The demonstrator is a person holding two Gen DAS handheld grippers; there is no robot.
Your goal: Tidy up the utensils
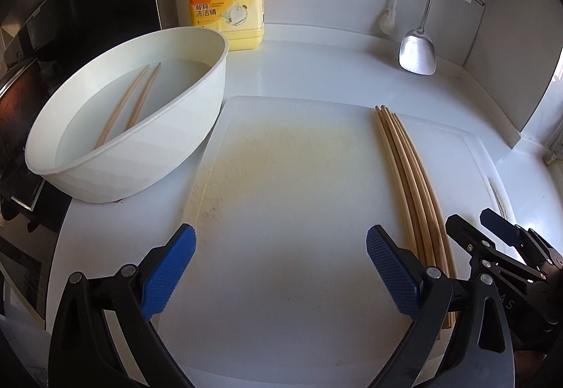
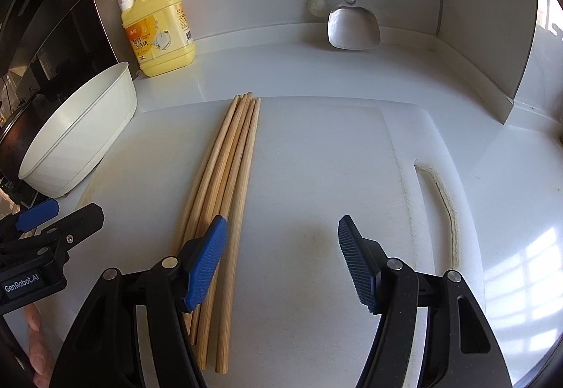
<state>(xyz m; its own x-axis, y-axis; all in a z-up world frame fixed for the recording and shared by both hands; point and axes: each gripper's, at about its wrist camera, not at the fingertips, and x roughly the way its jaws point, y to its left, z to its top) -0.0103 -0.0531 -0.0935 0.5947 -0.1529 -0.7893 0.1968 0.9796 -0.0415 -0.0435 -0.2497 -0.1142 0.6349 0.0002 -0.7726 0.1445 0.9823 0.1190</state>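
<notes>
Left wrist view shows two chopsticks (image 1: 128, 104) soaking in the basin (image 1: 183, 141) left of the cutting board (image 1: 281, 212), others bundled (image 1: 411, 183) on it, both grippers (image 1: 281, 271) (image 2: 281, 261) released and empty; next, pinch one mid-length and lift level.

Two low side-by-side views, shared chopsticks (image 1: 411, 176)

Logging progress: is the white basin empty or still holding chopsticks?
Not empty: two chopsticks lie in water inside the white basin, as the left wrist view shows.
</notes>
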